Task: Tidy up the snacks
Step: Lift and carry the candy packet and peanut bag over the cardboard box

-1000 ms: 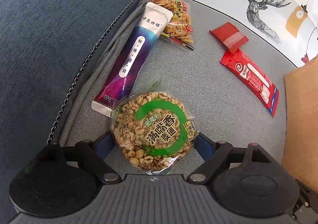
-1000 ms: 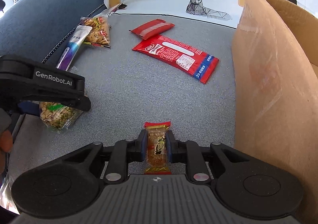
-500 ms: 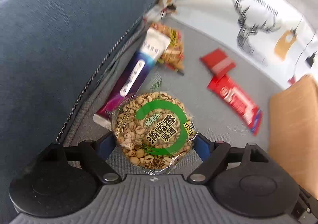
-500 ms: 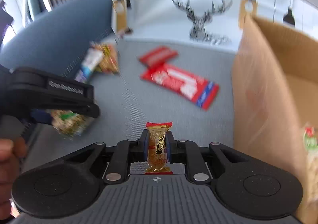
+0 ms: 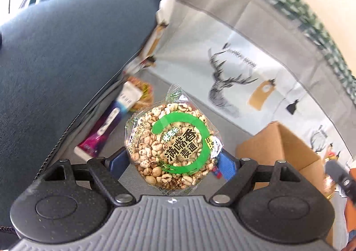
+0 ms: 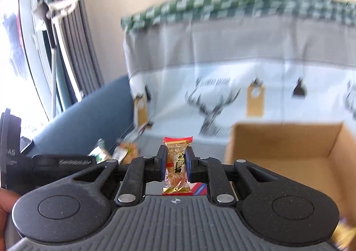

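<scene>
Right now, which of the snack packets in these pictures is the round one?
The puffed-grain cake with the green ring label, clamped in the left gripper. The right gripper holds a narrow candy bar with red ends.

Both cameras sit just behind their own tool's fingers and look forward along them, so each frame's lower part is filled by the tool body.

The left wrist view looks from the left tool (image 5: 172,159), raised above the sofa seat (image 5: 200,106), forward and slightly down. It faces the deer-print cloth (image 5: 233,77) on the backrest, with the blue armrest (image 5: 55,72) at its left and the cardboard box (image 5: 278,146) at lower right.

The right wrist view looks from the right tool (image 6: 176,162), facing more level at the same deer-print cloth (image 6: 211,99), with the cardboard box (image 6: 289,150) open just ahead at right.

Both views share the cloth, the box and the armrest (image 6: 89,106). The right wrist view also catches the left tool (image 6: 66,162) at its left edge.
</scene>
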Demonstrator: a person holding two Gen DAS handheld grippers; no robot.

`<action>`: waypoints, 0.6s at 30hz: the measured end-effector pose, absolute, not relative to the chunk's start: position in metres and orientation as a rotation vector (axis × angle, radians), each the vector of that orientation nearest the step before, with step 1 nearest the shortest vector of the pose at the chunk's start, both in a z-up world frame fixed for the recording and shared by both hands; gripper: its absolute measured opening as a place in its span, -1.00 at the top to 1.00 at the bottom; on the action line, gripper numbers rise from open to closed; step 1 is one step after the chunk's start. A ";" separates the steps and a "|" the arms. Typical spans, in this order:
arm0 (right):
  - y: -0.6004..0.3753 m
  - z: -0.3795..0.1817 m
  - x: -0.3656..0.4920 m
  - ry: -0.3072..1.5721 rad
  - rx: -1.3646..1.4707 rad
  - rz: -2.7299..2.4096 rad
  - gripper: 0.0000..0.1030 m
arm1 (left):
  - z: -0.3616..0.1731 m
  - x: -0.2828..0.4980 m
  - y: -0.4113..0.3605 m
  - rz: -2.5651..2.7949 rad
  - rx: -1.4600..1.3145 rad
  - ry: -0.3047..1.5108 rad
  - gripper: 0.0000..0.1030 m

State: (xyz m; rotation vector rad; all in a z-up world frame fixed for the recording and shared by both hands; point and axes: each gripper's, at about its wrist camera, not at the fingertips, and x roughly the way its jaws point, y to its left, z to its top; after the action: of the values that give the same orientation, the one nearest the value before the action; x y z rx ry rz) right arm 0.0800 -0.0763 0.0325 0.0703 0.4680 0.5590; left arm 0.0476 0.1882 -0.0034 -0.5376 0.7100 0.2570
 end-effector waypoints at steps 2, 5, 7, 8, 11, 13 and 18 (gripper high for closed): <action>-0.100 0.039 0.079 0.423 0.038 0.541 0.66 | 0.004 0.046 0.178 0.237 -0.508 0.683 -0.68; -0.135 0.039 0.085 0.383 0.019 0.491 0.66 | 0.010 0.050 0.162 0.214 -0.450 0.658 -0.68; -0.159 0.034 0.089 0.387 0.041 0.446 0.66 | 0.012 0.054 0.150 0.203 -0.421 0.646 -0.68; -0.170 0.030 0.091 0.397 0.056 0.425 0.66 | 0.012 0.057 0.146 0.197 -0.414 0.643 -0.68; -0.200 0.015 0.097 0.439 0.094 0.371 0.66 | 0.011 0.064 0.133 0.174 -0.404 0.638 -0.68; -0.214 0.013 0.096 0.438 0.098 0.350 0.66 | 0.013 0.067 0.124 0.156 -0.392 0.629 -0.68; -0.239 0.006 0.092 0.435 0.083 0.314 0.66 | 0.012 0.074 0.102 0.103 -0.363 0.608 -0.68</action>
State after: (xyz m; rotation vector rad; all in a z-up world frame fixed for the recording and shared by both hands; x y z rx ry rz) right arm 0.0923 -0.2389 0.0062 0.0828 0.4347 0.3137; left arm 0.0743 0.1018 0.0121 -0.3630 0.6085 0.1033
